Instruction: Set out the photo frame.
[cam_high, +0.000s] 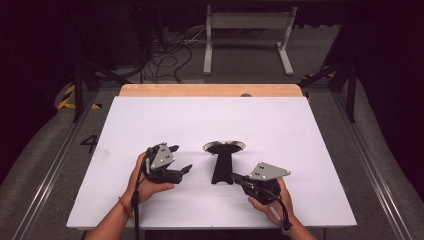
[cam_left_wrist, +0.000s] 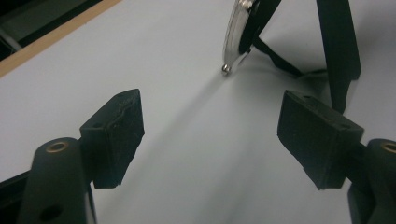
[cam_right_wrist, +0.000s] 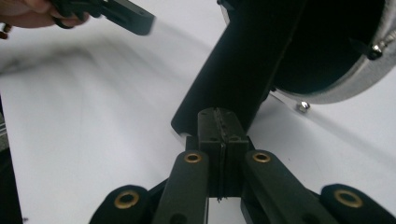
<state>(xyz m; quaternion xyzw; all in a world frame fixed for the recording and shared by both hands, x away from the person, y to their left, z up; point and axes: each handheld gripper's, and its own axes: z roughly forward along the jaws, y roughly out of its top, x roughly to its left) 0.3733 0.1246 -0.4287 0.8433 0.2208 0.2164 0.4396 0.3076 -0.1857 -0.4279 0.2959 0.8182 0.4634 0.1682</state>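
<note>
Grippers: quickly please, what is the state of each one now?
Left gripper: open, holding nothing.
Right gripper: closed, empty, its tips against the black handle of the small metal-rimmed pan.

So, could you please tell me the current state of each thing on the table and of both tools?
Left tool: open, empty, held above the white table.
Right tool: shut, tips at the end of the pan's black handle; whether it pinches anything is unclear.
Frying pan: lying on the table, metal rim, handle pointing toward the person.
</note>
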